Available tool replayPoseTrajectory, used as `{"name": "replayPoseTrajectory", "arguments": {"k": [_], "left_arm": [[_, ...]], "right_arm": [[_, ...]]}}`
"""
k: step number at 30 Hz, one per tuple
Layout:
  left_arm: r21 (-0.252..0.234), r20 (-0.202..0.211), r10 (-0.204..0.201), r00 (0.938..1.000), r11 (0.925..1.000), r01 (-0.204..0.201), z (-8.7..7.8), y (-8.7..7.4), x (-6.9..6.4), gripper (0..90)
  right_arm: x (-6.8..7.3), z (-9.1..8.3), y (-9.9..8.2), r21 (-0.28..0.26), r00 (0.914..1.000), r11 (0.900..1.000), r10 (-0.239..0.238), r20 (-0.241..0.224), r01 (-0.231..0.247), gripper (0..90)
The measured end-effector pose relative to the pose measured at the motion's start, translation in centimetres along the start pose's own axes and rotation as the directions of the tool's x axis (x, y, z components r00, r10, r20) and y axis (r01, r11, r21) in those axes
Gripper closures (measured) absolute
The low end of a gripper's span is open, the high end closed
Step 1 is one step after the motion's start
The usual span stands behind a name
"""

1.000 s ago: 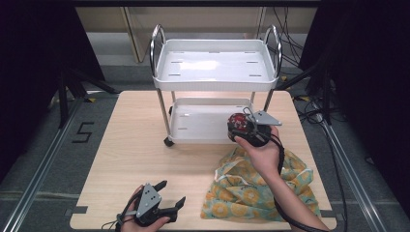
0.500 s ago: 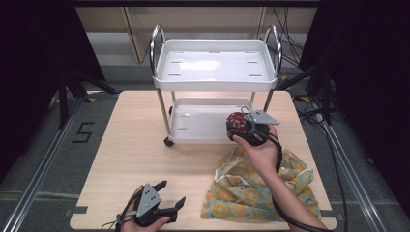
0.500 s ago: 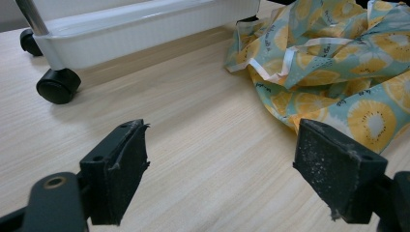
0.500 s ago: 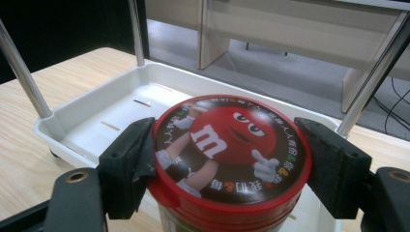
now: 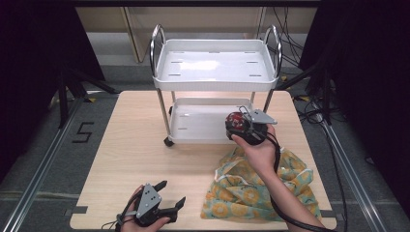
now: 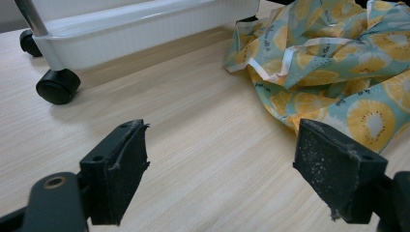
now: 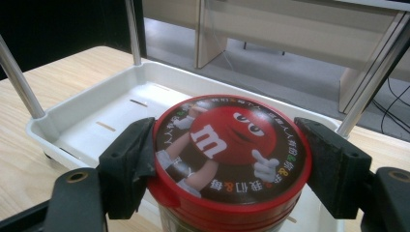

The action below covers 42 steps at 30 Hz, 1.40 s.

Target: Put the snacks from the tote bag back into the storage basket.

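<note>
A red-lidded tub is pinched between the jaws of the right gripper, one pad pressed to each side of the lid; the tub is held upright, clear of the table, at the near right corner of the cart's lower tray; whether it is over the tray's rim or just short of it cannot be settled from the high view, where the tub is half hidden by the gripper; a cartoon figure and a white letter "m" are printed on the lid; the tub's contents are hidden by the lid. Nothing is seen lying in the lower tray, only slots in its floor; the upper tray of the cart is likewise bare. A bag with a citrus print is slumped on the table beside the cart, under the right forearm; its inside is not shown. The left gripper is held low at the table's near edge, its jaws spread wide with bare wood between them; the bag and a cart wheel are seen beyond it.
</note>
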<state>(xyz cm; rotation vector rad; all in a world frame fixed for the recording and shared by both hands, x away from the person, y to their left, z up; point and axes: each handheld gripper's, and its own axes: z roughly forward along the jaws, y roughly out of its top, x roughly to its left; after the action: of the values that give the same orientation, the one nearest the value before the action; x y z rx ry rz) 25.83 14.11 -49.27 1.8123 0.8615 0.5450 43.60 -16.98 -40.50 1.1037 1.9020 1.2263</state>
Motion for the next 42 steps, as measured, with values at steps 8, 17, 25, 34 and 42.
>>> {"name": "replayPoseTrajectory", "arguments": {"k": [8,17,25,34,42], "left_arm": [[0.0,0.001,0.001,1.0,1.0,-0.001,0.0,0.0,0.0,18.6],[0.001,0.002,0.002,1.0,1.0,-0.002,0.0,0.0,0.0,18.6],[0.005,0.001,0.005,1.0,1.0,-0.005,0.0,0.0,-0.2,18.6],[-0.001,0.004,-0.016,0.9999,0.9999,0.016,0.1,0.0,-0.3,18.6],[0.001,-0.001,-0.024,0.9997,0.9997,0.024,-0.1,0.0,-0.2,18.6]], "right_arm": [[0.3,0.2,0.0,0.015,1.0,0.9999,0.0,-0.001,0.0,26.8],[0.0,0.5,0.1,0.009,0.9999,0.9998,-0.016,-0.002,0.016,26.9],[0.4,0.7,0.1,-0.017,0.9998,0.9999,-0.004,0.022,0.004,26.8],[0.7,1.0,0.3,0.016,0.9997,0.9997,0.019,0.013,-0.019,26.9],[0.6,1.6,0.0,0.007,1.0,1.0,-0.005,0.002,0.005,26.8]]}}
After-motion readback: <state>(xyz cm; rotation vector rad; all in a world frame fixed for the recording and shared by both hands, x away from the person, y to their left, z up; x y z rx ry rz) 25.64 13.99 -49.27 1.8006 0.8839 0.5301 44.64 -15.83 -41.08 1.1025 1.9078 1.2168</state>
